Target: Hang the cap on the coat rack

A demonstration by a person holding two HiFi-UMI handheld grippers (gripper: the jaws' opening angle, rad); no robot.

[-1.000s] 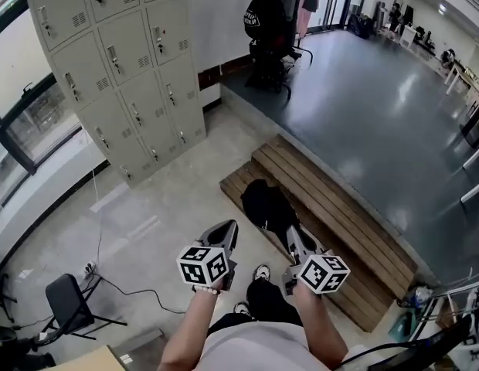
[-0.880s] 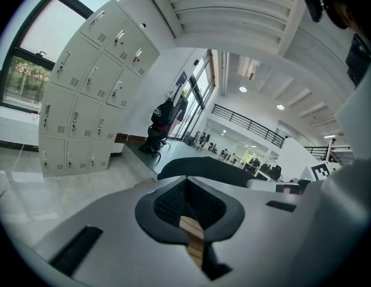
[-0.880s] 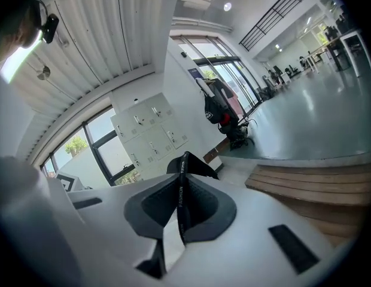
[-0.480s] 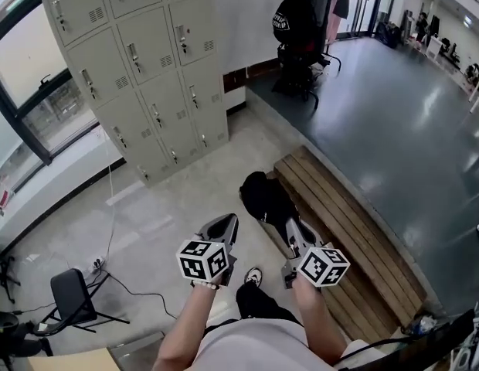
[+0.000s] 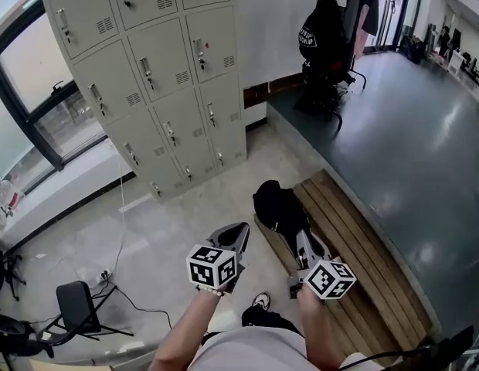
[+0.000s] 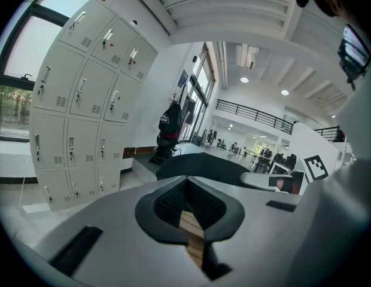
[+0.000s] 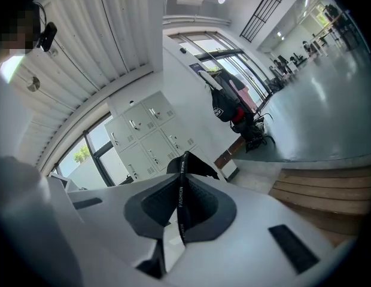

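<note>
A black cap [image 5: 274,205] hangs forward from my right gripper [image 5: 300,234], which is shut on its edge; in the right gripper view a black band [image 7: 180,187] printed "FASHION" is pinched between the jaws of the right gripper [image 7: 181,207]. My left gripper [image 5: 239,230] is level with it on the left, shut and empty, and in the left gripper view the left gripper [image 6: 188,205] shows the cap [image 6: 200,166] as a dark dome just beyond. The coat rack [image 5: 338,22] stands far ahead on the raised floor with a black bag and clothes on it, seen as the coat rack [image 6: 172,121] and the coat rack [image 7: 224,106].
Grey lockers [image 5: 154,76] line the wall ahead on the left. A wooden step [image 5: 359,257] runs along the edge of the dark raised floor [image 5: 413,145] on the right. A small black chair [image 5: 73,304] and a floor cable [image 5: 120,284] lie at the lower left, under a window [image 5: 39,122].
The person has walked forward: lockers, step and coat rack have shifted down and right in the head view. Both grippers keep their pose, the right still holding the cap.
</note>
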